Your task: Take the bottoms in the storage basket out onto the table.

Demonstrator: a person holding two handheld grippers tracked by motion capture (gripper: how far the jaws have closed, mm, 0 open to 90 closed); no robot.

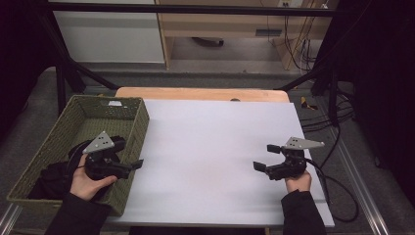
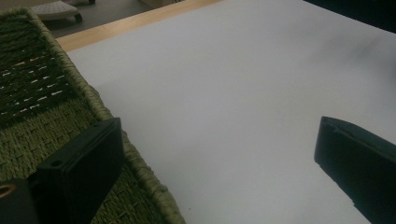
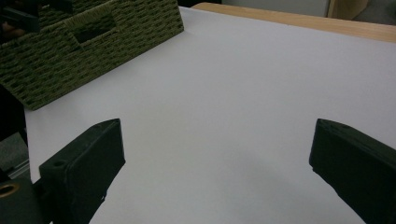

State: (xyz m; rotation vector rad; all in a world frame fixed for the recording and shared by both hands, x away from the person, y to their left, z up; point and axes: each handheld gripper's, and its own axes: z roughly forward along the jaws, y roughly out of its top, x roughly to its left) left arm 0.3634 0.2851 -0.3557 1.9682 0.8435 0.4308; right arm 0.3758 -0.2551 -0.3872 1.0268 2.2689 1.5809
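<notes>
My left gripper [image 1: 129, 152] is held over the right rim of a green woven basket [image 1: 83, 115] and stands open with nothing between its jaws. In the left gripper view the gripper [image 2: 219, 154] straddles the basket rim [image 2: 95, 100] and the white sheet [image 2: 233, 70]. My right gripper [image 1: 265, 156] hovers low over the right part of the white sheet [image 1: 210, 147], open and holding nothing. In the right gripper view the gripper [image 3: 217, 158] faces bare white sheet [image 3: 243, 84], with the basket [image 3: 93, 42] farther off at the upper left. A dark cloth [image 1: 51, 177] lies in the basket's near end.
The white sheet covers a wooden table whose far edge [image 1: 200, 93] shows. Black frame bars run behind and beside the table. Cables [image 1: 337, 147] trail off the right side onto the grey floor.
</notes>
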